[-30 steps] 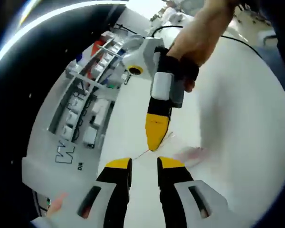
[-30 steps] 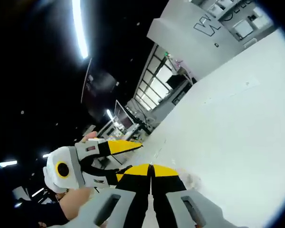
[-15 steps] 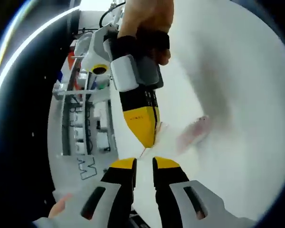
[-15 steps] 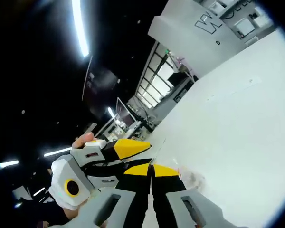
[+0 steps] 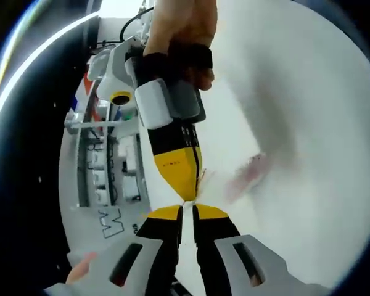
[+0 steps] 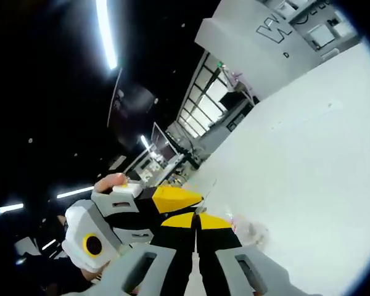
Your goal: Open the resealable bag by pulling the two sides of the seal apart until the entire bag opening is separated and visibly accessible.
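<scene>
A clear resealable bag [image 5: 246, 176] with pinkish contents lies on the white table [image 5: 308, 123]. One top corner is lifted. In the left gripper view my right gripper [image 5: 184, 196] reaches down from above in a person's hand, its yellow tips shut on the bag's lifted edge [image 5: 203, 180]. My left gripper [image 5: 187, 211] sits right below that tip, its jaws a narrow gap apart around the same edge. In the right gripper view my right gripper [image 6: 197, 217] is shut, with the thin bag edge [image 6: 209, 190] rising from it. The left gripper [image 6: 194, 200] comes in from the left, tip to tip with it.
A grey shelf unit [image 5: 105, 154] with boxes and cables stands along the table's far side. In the right gripper view a grey cabinet [image 6: 259, 43] stands behind the table [image 6: 308, 160], with a dark room and ceiling lights [image 6: 106, 34] beyond.
My left gripper's jaws have narrowed from a wide gap to a thin one and moved up to the right gripper's tip. The right gripper has stayed shut on the bag's edge.
</scene>
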Demonstrator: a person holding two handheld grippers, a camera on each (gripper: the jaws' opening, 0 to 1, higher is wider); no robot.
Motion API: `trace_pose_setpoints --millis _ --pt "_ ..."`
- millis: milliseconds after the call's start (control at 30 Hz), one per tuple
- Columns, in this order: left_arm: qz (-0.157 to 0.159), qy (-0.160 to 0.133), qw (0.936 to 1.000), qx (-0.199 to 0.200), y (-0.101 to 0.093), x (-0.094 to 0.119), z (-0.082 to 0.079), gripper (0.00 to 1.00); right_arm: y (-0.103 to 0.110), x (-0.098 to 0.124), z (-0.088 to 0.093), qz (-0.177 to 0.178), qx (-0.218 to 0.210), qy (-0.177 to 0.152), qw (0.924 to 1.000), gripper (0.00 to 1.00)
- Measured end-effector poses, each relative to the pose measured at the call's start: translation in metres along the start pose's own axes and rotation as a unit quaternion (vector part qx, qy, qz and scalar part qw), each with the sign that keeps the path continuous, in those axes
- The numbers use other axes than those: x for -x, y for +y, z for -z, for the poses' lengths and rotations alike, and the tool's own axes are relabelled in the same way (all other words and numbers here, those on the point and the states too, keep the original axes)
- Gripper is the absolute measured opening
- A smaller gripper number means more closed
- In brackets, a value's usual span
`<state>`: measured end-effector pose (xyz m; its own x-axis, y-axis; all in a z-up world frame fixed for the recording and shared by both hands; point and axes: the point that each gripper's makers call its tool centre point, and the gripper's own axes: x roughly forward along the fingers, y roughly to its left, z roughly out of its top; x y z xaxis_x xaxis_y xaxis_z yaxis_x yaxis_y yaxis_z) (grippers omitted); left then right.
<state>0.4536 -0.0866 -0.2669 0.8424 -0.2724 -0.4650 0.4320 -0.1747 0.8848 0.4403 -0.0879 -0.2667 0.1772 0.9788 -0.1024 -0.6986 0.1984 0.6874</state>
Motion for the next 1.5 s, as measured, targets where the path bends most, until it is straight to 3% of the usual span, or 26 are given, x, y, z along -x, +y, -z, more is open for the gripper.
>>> trace_pose_setpoints --millis 433,533,833,900,967,1000,1033,1167,1333,1500 --pt "0.0 -0.004 1.0 0.0 -0.001 0.005 0.0 0.02 0.004 -0.004 0.001 -0.002 0.003 0.004 1.0 0.0" --pt "0.006 -0.007 0.9993 0.037 0.0 0.007 0.003 0.01 0.002 -0.004 -0.002 0.006 0.014 0.003 0.9999 0.0" --pt "0.0 -0.005 0.9995 0.03 0.0 0.009 0.002 0.0 -0.001 -0.003 -0.006 0.038 0.067 0.005 0.997 0.0" --pt "-0.001 -0.007 0.9995 0.032 0.0 0.011 0.0 0.0 -0.013 0.0 -0.008 0.067 0.091 0.008 0.9935 0.0" --pt "-0.004 -0.013 0.9993 0.036 0.003 0.014 -0.003 0.0 -0.017 0.001 -0.009 0.071 0.089 0.007 0.9935 0.0" --pt "-0.004 -0.012 0.9992 0.037 0.004 0.014 -0.003 0.0 -0.012 0.001 -0.006 0.047 0.05 0.005 0.9976 0.0" --pt "-0.006 -0.012 0.9994 0.032 0.005 0.014 -0.003 0.0 -0.019 0.003 -0.008 0.061 0.06 -0.002 0.9964 0.0" --pt "-0.002 -0.008 0.9997 0.024 0.002 0.013 -0.001 0.0 -0.016 0.004 -0.009 0.053 0.057 -0.004 0.9969 0.0" --pt "-0.021 0.004 0.9979 -0.061 0.003 0.009 -0.001 0.02 -0.009 0.003 -0.013 0.041 0.045 -0.014 0.9981 0.0" --pt "-0.013 0.013 0.9985 -0.052 0.002 0.005 0.003 0.04 -0.005 0.002 -0.011 0.036 0.045 -0.01 0.9983 0.0"
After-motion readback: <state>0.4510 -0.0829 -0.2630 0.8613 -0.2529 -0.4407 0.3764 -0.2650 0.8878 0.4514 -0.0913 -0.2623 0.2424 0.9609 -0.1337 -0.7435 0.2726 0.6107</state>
